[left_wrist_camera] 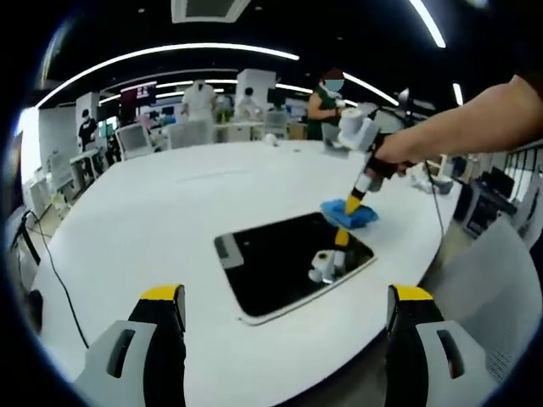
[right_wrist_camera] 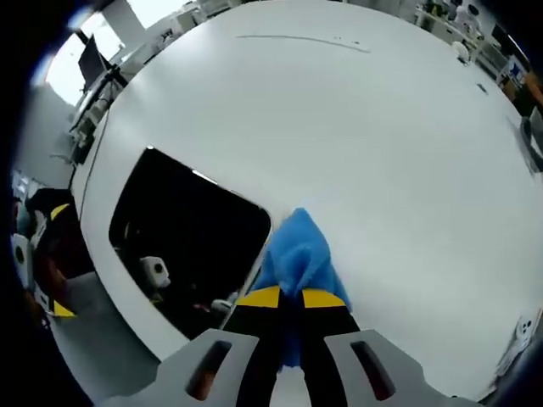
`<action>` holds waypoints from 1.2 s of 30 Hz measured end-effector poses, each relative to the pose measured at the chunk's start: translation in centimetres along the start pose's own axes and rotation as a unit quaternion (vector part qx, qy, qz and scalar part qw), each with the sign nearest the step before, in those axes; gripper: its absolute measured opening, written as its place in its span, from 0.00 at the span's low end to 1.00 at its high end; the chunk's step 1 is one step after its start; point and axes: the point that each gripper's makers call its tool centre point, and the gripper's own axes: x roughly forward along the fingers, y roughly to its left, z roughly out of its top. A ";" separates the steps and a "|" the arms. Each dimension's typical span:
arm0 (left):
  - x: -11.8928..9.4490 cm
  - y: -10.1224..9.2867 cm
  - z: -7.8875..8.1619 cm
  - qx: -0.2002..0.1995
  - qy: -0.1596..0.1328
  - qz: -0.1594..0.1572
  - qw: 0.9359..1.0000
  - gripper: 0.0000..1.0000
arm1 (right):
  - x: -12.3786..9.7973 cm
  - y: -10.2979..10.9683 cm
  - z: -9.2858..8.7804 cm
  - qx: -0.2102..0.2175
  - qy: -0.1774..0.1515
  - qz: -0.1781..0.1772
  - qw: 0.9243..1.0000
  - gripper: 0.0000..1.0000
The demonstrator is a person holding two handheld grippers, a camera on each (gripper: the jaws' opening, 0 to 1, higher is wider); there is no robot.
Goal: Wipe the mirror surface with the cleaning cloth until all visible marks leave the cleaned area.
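- A large white oval tabletop (left_wrist_camera: 170, 212) carries a dark rectangular mirror with rounded corners and a pale rim (left_wrist_camera: 288, 259), lying flat near the tabletop's near edge.
- The right hand-held gripper (right_wrist_camera: 290, 298), with yellow-tipped black jaws, is closed tight on a crumpled bright blue cleaning cloth (right_wrist_camera: 297, 250). In the left gripper view it angles down from a person's hand at the mirror's far corner.
- The cloth rests on the white tabletop just beside the mirror's edge, touching or barely overlapping the rim; most of it looks to be off the glass.
- The left hand-held gripper (left_wrist_camera: 288, 326) hangs above the near side of the mirror with its jaws spread wide and nothing between them.
- The glass reflects the gripper and a dark ceiling; no marks can be made out at this size.
- Judgement: the wiping stroke is about to start. To do it well, slide the cloth fully onto the glass, keep it pressed flat, and sweep in overlapping passes across the whole surface.
- Keep the grip firm so the cloth does not slip free, and press gently so the mirror does not skid toward the tabletop edge.
- People stand at desks far behind.
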 end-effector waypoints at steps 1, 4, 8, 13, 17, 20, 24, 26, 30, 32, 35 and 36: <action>0.0 0.1 0.1 -0.006 -0.002 0.001 1.000 0.99 | -0.1 0.1 0.0 0.002 0.001 0.001 1.000 0.02; 0.0 0.1 0.1 -0.007 -0.003 0.002 1.000 0.99 | -0.3 0.6 -0.1 0.007 0.009 0.004 1.000 0.01; 0.0 -0.1 0.1 -0.003 -0.003 -0.001 1.000 0.99 | -0.4 1.3 0.3 0.006 0.009 0.007 1.000 0.01; 0.0 -0.2 0.1 -0.005 -0.004 -0.004 1.000 0.99 | 0.0 2.7 0.3 -0.005 0.018 0.008 1.000 0.02; -0.1 -0.1 0.1 -0.006 -0.005 -0.002 1.000 0.99 | 0.1 3.3 0.5 -0.009 0.021 0.007 1.000 0.02; -0.1 -0.1 0.2 -0.008 -0.008 -0.002 1.000 0.99 | 0.2 3.5 0.7 -0.018 0.025 0.003 1.000 0.02; -0.1 -0.1 0.2 -0.006 -0.010 -0.002 1.000 0.99 | 0.2 3.6 0.9 -0.022 0.032 -0.001 0.999 0.02; -0.1 0.0 0.4 -0.004 -0.014 -0.001 1.000 0.99 | 0.2 3.7 1.0 -0.025 0.037 -0.003 0.999 0.02; -0.1 0.2 0.4 -0.005 -0.016 0.005 1.000 0.99 | 0.1 3.8 1.1 -0.027 0.041 -0.005 0.999 0.02; -0.1 0.2 0.3 -0.006 -0.014 0.005 1.000 0.99 | 0.0 4.1 1.4 -0.027 0.037 0.000 0.999 0.02; 0.0 0.0 0.4 -0.002 -0.015 0.000 1.000 0.99 | 0.2 4.7 1.8 -0.039 0.034 -0.002 0.999 0.02; 0.0 0.1 0.4 -0.003 -0.016 0.001 1.000 0.99 | 0.5 4.8 2.0 -0.043 0.035 -0.004 0.998 0.02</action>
